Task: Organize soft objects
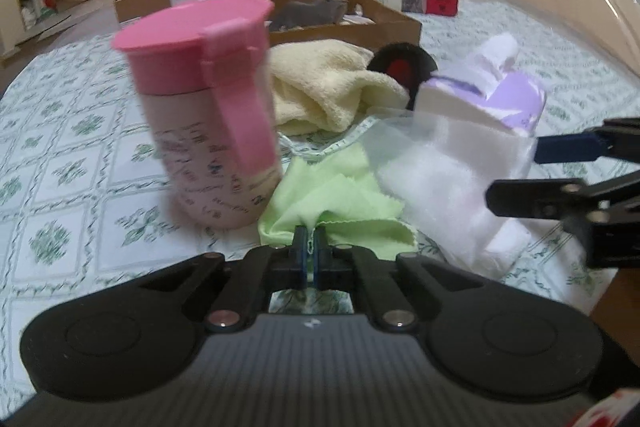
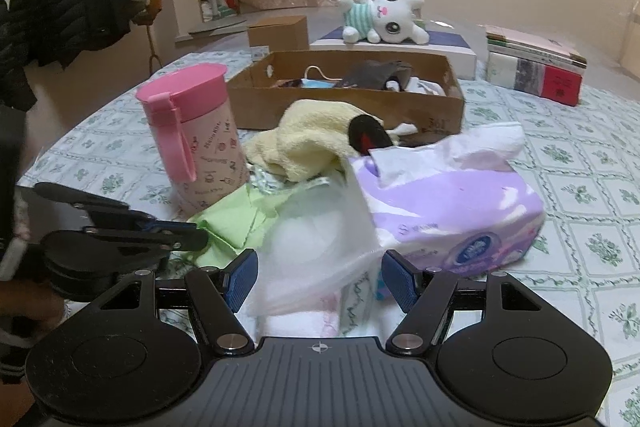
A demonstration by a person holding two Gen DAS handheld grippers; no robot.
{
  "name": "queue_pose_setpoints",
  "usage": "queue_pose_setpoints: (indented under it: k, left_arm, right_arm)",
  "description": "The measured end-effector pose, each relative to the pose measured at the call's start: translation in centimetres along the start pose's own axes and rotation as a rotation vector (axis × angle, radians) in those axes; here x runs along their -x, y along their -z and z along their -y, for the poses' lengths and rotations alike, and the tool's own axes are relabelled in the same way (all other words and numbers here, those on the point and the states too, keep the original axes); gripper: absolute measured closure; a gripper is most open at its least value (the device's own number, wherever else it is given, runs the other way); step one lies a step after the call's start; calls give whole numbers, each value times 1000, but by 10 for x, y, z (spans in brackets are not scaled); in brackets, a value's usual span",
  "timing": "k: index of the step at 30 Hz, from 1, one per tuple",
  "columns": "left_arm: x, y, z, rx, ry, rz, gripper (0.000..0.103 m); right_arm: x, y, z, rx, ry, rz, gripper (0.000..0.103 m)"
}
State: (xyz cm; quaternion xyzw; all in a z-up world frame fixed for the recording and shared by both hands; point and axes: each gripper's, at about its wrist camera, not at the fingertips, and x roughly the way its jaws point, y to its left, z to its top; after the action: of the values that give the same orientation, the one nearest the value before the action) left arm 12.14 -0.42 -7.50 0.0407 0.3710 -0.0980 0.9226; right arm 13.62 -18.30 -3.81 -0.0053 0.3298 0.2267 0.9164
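Note:
My left gripper (image 1: 309, 245) is shut on a corner of the light green cloth (image 1: 340, 199), which lies crumpled on the table beside the pink cup; the gripper also shows at the left of the right wrist view (image 2: 192, 233), and so does the cloth (image 2: 236, 223). My right gripper (image 2: 320, 281) is open around a sheer white cloth (image 2: 320, 251) in front of the purple tissue pack (image 2: 452, 211). It shows at the right of the left wrist view (image 1: 516, 173), by the white cloth (image 1: 444, 179). A yellow towel (image 2: 308, 139) lies behind.
A pink lidded cup (image 1: 208, 115) stands left of the cloths. A cardboard box (image 2: 440, 107) with soft items sits behind the towel. A white plush cat (image 2: 384, 17), books (image 2: 536, 67) and a small carton (image 2: 278, 31) are at the back.

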Motion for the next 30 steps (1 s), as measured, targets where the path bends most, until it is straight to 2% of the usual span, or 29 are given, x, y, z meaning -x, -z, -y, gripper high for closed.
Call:
queue_pose_setpoints:
  k: [5,8,12,19,22,28,30]
  left_arm:
    - [18,4,-13,45,-9,13,101]
    - [23,5,-18,54,-15,16,101]
    - [25,6,-21,64,-11,21,101]
    - [24,6,-24,71,-3,26,101]
    - [23,6,-26,74,-1,28,101]
    - [22,8,-28,81,6,24,101]
    - [22,9,-29,82,8,20,101]
  right_arm:
    - [-7,-6,-6,1,-15,0,34]
    - [-9,-6,-10,-3,0,-25,34]
    - [-6,-1,-11,-42,-21,-48,36]
    - [-19,-8,-24,-3,-33,-30,37]
    - [-32,-13,-29,27,-27,-50,39]
    - [-58,-15,-34,54,-12,-99,54]
    - [-63,-14,-36,71,1,-109,71]
